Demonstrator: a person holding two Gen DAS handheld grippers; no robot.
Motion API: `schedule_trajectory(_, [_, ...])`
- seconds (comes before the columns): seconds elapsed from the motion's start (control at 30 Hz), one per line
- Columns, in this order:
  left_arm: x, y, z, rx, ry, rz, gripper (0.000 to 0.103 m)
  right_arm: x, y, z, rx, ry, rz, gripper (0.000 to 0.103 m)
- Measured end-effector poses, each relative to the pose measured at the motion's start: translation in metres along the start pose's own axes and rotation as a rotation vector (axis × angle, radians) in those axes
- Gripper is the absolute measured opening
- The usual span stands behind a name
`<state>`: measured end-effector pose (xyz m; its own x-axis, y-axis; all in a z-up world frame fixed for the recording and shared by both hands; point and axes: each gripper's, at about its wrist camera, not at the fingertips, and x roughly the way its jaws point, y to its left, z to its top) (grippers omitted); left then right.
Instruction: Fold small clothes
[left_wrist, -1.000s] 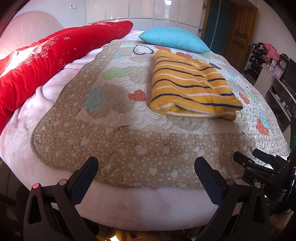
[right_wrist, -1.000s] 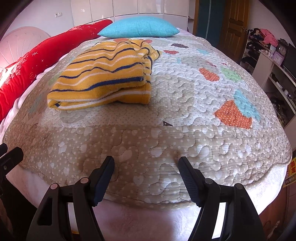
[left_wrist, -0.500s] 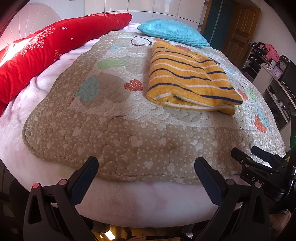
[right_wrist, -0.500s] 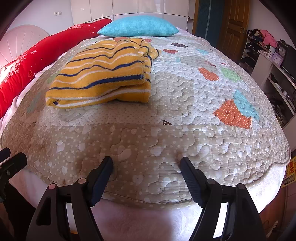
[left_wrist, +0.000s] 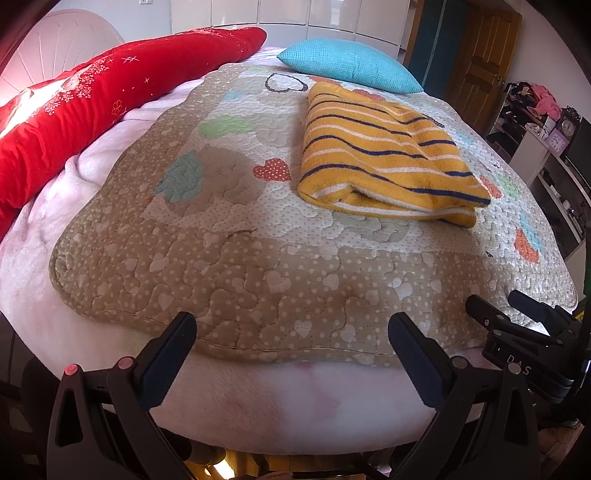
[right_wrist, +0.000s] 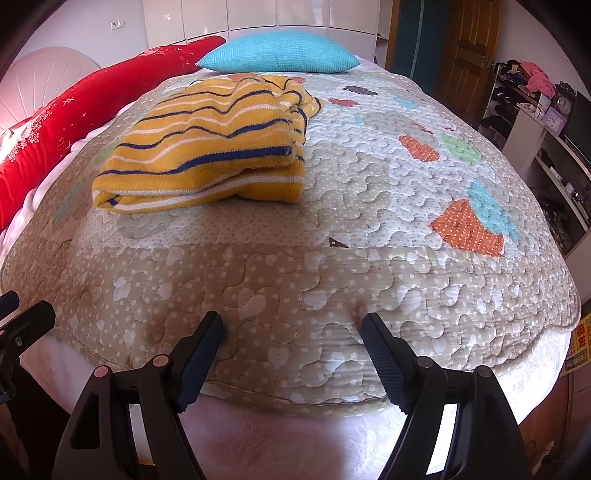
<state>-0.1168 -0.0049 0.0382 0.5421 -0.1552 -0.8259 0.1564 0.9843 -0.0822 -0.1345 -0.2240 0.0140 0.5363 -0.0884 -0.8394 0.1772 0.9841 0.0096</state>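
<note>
A yellow garment with navy and white stripes (left_wrist: 384, 155) lies folded on the quilted bedspread (left_wrist: 258, 266), right of centre in the left wrist view and at upper left in the right wrist view (right_wrist: 214, 147). My left gripper (left_wrist: 291, 328) is open and empty above the quilt's near edge, well short of the garment. My right gripper (right_wrist: 291, 328) is open and empty over the same near edge; it also shows at the right of the left wrist view (left_wrist: 517, 310).
A long red cushion (left_wrist: 92, 107) lies along the bed's left side and a turquoise pillow (right_wrist: 277, 51) at the far end. A pink blanket (left_wrist: 295, 402) shows under the quilt. Shelves with clutter (right_wrist: 546, 122) and a wooden door (right_wrist: 469, 48) stand at right.
Both grippers have shifted slightly relative to the bed, the views tilting a little. The garment has not moved and both jaws stay open.
</note>
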Motion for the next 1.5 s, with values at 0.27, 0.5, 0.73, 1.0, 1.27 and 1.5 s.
schedule_trajectory(0.27, [0.001, 0.0, -0.001, 0.007, -0.007, 0.026, 0.103, 0.0, 0.0, 0.0, -0.003, -0.002, 0.0, 0.083])
schedule_trajectory(0.5, [0.001, 0.001, -0.001, 0.001, -0.008, 0.032, 0.103, 0.0, 0.0, 0.0, -0.004, -0.002, 0.0, 0.083])
schedule_trajectory(0.73, [0.002, 0.001, -0.002, 0.004, -0.007, 0.039, 0.103, 0.0, 0.001, 0.001, -0.012, -0.001, -0.008, 0.084])
schedule_trajectory(1.0, [0.002, 0.001, -0.003, 0.013, -0.021, 0.057, 0.103, -0.006, 0.013, 0.012, -0.074, -0.024, -0.102, 0.084])
schedule_trajectory(1.27, [0.002, -0.001, -0.002, 0.016, -0.023, 0.068, 0.103, -0.012, 0.018, 0.016, -0.102, -0.048, -0.153, 0.084])
schedule_trajectory(1.5, [0.004, -0.003, -0.002, 0.028, -0.018, 0.075, 0.103, -0.013, 0.017, 0.016, -0.096, -0.053, -0.168, 0.084])
